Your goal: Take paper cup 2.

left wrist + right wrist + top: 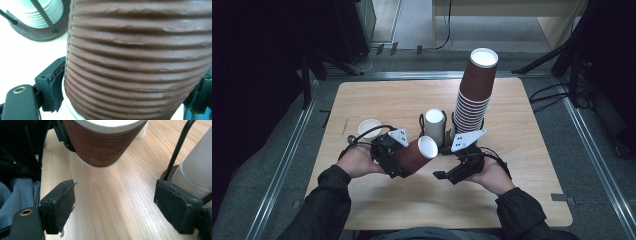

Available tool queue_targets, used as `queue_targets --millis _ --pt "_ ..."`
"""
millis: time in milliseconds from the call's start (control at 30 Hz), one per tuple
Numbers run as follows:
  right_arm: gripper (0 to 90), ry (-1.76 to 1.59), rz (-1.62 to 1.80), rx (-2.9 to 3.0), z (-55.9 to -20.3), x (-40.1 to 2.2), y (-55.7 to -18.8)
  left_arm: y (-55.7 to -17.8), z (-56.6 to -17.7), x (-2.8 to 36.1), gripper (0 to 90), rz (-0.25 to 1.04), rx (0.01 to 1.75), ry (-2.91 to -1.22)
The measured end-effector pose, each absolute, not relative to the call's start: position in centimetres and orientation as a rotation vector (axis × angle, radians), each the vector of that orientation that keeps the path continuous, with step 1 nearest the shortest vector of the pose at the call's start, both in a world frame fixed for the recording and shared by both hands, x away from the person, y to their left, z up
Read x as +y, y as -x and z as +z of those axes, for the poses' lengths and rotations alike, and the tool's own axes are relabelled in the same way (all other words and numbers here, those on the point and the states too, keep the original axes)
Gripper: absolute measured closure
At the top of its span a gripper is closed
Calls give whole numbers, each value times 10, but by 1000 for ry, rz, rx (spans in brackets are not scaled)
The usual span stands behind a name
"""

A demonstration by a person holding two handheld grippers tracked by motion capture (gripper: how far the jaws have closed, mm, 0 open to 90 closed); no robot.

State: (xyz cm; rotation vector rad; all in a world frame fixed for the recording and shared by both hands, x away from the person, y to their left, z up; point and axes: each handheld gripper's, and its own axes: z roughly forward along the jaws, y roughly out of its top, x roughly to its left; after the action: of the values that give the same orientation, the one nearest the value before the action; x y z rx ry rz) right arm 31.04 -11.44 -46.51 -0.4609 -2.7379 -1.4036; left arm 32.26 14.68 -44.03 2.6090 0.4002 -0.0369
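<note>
Near the table's middle, the left gripper [404, 157] pinches a brown ribbed paper cup [414, 153], held off the wooden table [377, 200] and tilted, its white open mouth facing right and slightly far. From the left gripper view the cup's ribbed wall [140, 62] sits between both black jaws, pads pressed to its sides. Just right of it, the right gripper [460, 150] has jaws spread with only bare tabletop between them; in the right gripper view the held cup [102, 142] hangs just beyond its jaws, apart from them. Just far of both grippers: a stack of white cups [435, 125] in a wire holder, and right of it a tall leaning stack of brown cups [474, 95]. A single white cup [369, 128] stands at left, near the left hand [357, 161].
</note>
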Motion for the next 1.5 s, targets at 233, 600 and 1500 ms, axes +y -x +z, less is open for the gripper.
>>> queue_targets --millis 233,600,1500 --pt "172 481 -1366 -2757 -468 -116 -313 -326 -446 139 109 4 405 -2682" --pt "145 452 -1344 -2762 -468 -113 -313 -323 -458 135 108 -39 408 -2730" --pt "225 263 -1274 -2789 -456 -89 -300 -306 -467 111 96 -107 279 -2750"
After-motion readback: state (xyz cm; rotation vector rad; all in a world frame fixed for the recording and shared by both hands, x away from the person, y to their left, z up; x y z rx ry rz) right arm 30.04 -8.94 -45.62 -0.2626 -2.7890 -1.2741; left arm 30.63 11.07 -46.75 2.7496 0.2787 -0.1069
